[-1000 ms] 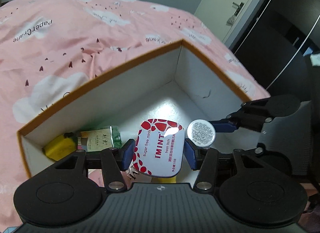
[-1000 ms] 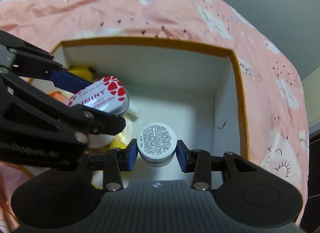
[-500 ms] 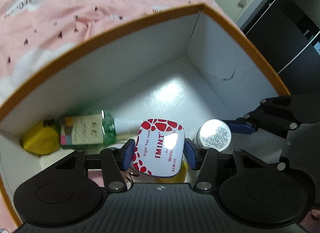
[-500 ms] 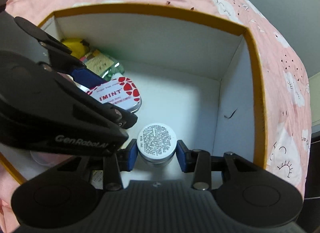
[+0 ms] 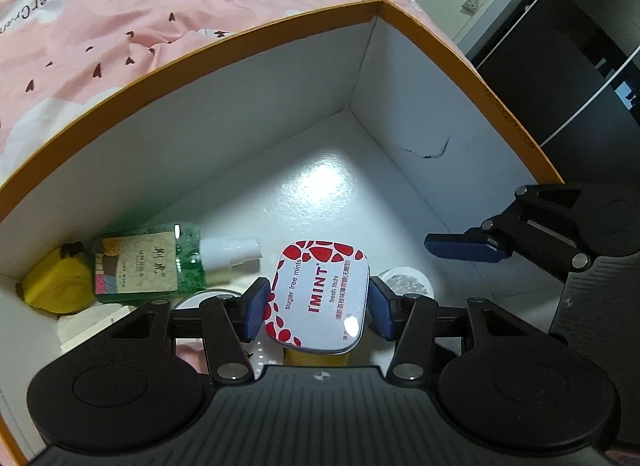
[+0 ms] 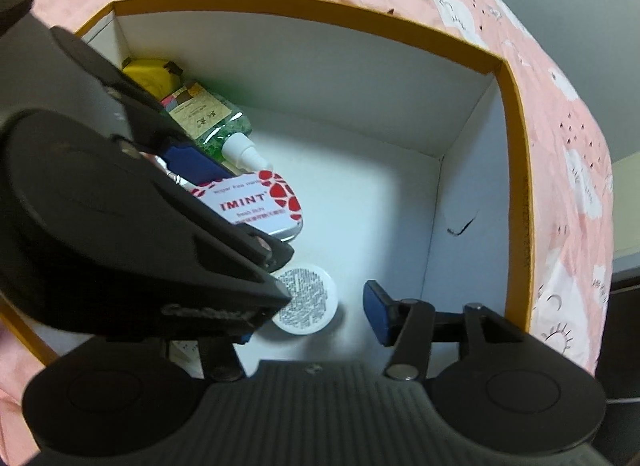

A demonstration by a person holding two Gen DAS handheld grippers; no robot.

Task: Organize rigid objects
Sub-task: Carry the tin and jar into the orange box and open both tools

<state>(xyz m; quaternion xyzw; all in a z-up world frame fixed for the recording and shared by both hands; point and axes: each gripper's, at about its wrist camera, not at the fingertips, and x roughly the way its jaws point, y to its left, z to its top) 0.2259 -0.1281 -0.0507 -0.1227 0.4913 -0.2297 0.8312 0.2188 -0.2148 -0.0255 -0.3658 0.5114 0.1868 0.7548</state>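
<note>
Both grippers reach down into the box (image 5: 460,53), white inside with an orange rim, set on a pink bedsheet (image 5: 100,5). The left gripper (image 5: 318,306) clamps the mint tin (image 5: 318,298) between both blue pads, near the box's near wall. The right gripper (image 6: 316,306) has its jaws opening; the jar (image 6: 306,300) lies on the box floor between them, clear of the right pad. At far left lie a green bottle (image 5: 148,262) and a yellow tape measure (image 5: 56,286).
</note>
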